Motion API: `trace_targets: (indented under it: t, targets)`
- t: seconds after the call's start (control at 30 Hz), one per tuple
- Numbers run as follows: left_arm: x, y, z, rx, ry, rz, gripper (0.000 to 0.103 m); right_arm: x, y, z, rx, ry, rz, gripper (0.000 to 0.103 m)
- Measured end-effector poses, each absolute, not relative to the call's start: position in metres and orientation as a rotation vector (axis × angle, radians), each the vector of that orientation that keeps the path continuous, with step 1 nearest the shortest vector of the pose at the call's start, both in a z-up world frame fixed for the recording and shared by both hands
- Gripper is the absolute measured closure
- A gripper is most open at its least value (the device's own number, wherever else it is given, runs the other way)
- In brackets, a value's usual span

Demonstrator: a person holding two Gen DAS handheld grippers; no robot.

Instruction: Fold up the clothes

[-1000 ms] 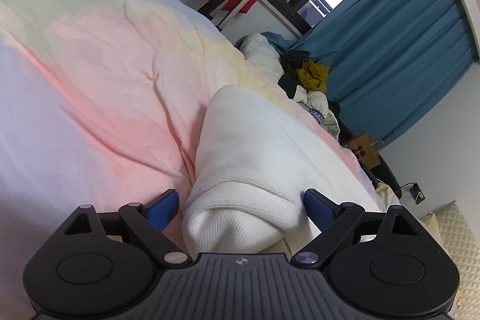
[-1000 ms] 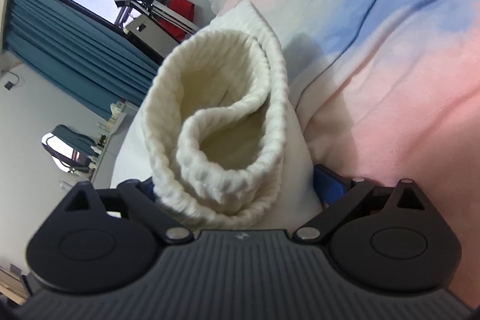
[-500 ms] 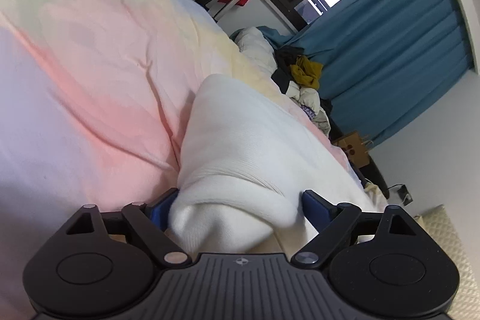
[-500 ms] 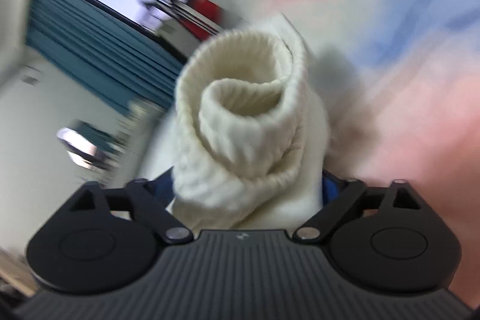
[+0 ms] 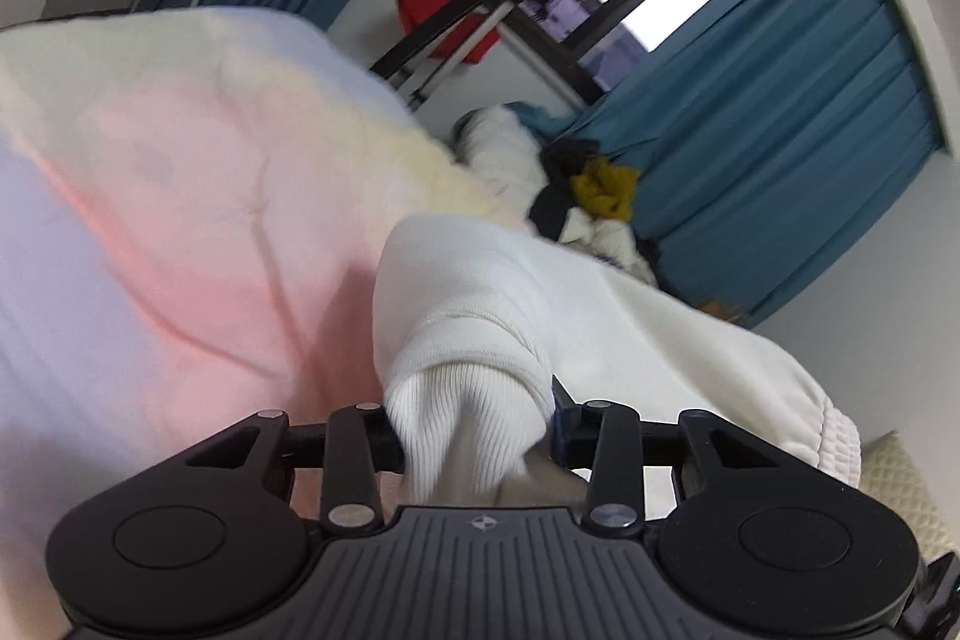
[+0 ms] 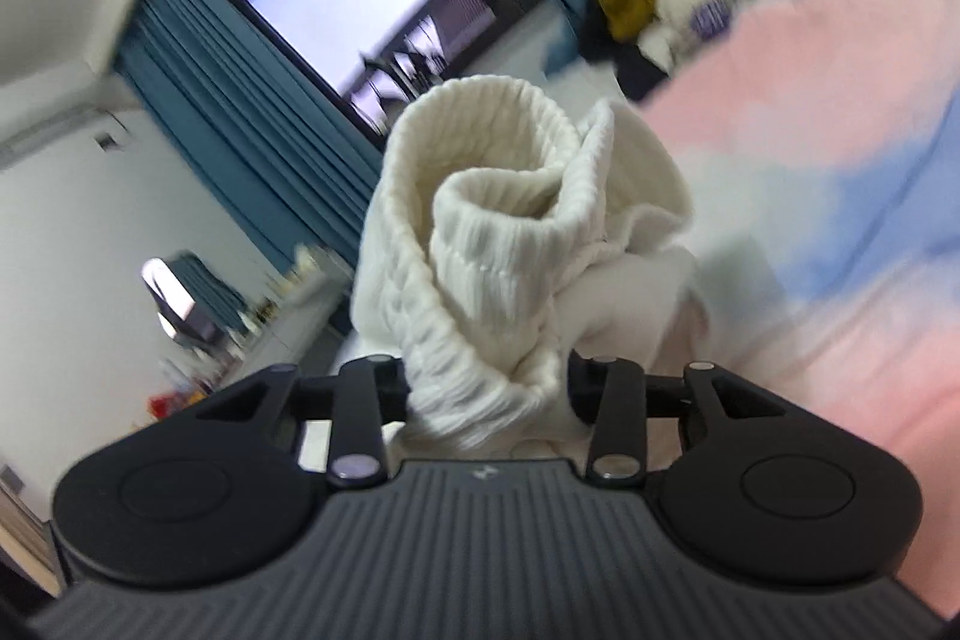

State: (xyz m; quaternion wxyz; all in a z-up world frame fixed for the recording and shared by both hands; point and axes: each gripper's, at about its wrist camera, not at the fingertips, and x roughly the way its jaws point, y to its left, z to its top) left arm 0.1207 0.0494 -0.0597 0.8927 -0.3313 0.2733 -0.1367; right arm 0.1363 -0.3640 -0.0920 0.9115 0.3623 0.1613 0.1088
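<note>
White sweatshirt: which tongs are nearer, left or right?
Neither: both are touching it. The left tongs are shut on one ribbed end of the white sweatshirt, just above the bedspread. The right tongs are shut on a bunched ribbed end.

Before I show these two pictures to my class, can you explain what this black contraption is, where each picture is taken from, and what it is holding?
There is no robot here: a person holds a hand-held two-finger gripper in each hand, and each has a wide-angle camera looking forward along its fingers. One picture is from the left gripper, the other from the right gripper. Both are shut on ribbed cuffs of the same cream-white knitted sweatshirt, which is being folded. Below it lies a pastel pink, blue and yellow bedspread. Behind are teal curtains, a window and a pile of other clothes. Both pictures are somewhat blurred.
</note>
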Motion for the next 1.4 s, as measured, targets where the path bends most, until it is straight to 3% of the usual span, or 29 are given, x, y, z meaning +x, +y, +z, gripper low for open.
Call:
trace_targets:
  t: [0.3, 0.47, 0.6, 0.83, 0.97, 1.1, 1.27, 1.4]
  targets:
    - [0.126, -0.077, 0.028, -0.628, 0.411, -0.433, 0.062, 0.101, -0.454, -0.027, 0.776, 0.052, 0.186, 0.062]
    - [0.158, -0.185, 0.032, -0.63, 0.406, -0.564, 0.062, 0.081, -0.528, -0.008, 0.72, -0.085, 0.085, 0.062]
    - [0.186, -0.277, 0.02, -0.621, 0.44, -0.642, 0.062, 0.064, -0.594, -0.024, 0.723, -0.134, -0.028, 0.062]
    - [0.217, -0.421, -0.057, -0.548, 0.571, -0.756, 0.062, 0.045, -0.72, -0.084, 0.737, -0.041, -0.158, 0.062]
    - [0.234, -0.483, -0.115, -0.47, 0.724, -0.765, 0.062, 0.053, -0.755, -0.134, 0.788, 0.116, -0.213, 0.062]
    - [0.243, -0.496, -0.149, -0.377, 0.755, -0.773, 0.058, 0.06, -0.79, -0.184, 0.835, 0.273, -0.267, 0.062]
    - [0.247, -0.496, -0.155, -0.213, 0.767, -0.834, 0.048, 0.054, -0.784, -0.211, 0.94, 0.283, -0.277, 0.061]
    - [0.242, -0.484, -0.142, -0.168, 0.784, -0.819, 0.043, 0.043, -0.77, -0.22, 0.985, 0.291, -0.295, 0.054]
